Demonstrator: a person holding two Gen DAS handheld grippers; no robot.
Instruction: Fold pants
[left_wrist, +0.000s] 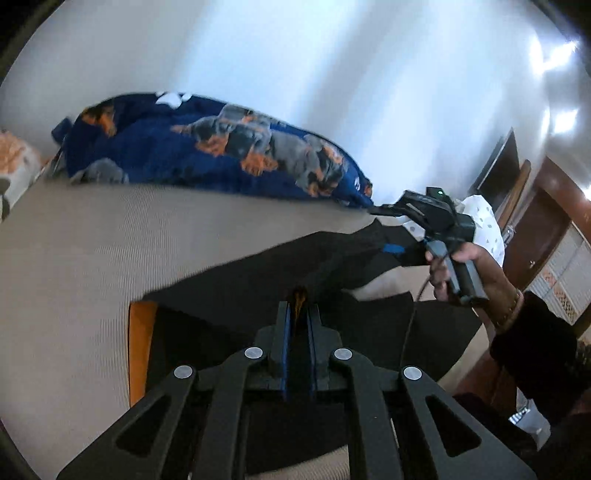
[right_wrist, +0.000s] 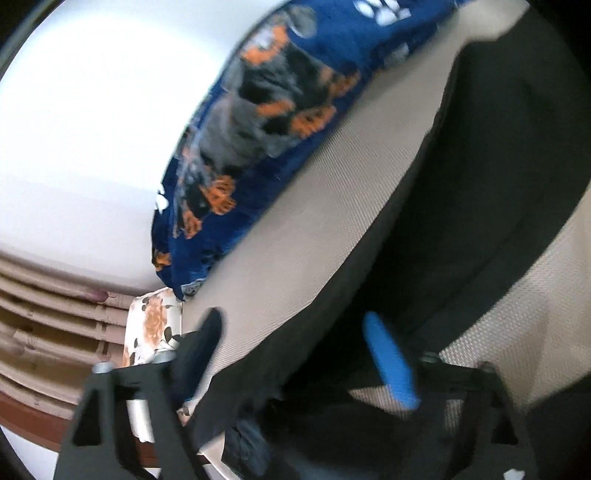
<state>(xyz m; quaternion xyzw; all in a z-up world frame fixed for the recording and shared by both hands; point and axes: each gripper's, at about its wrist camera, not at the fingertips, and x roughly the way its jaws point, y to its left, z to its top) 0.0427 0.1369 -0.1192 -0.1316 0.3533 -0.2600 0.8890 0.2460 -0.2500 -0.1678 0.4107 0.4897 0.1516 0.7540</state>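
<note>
Pants, black, are clamped by the left gripper; right gripper fingers stand apart astride them. No legible writing is seen.

No text, label, brand, number or sign can be read in either wrist view. The blue fleece blanket with grey-and-orange dog figures, lying beyond the fingertips, carries only pictures and white paw prints, no letters. The small white mark near its far right end is too blurred to tell whether it is lettering.
</note>
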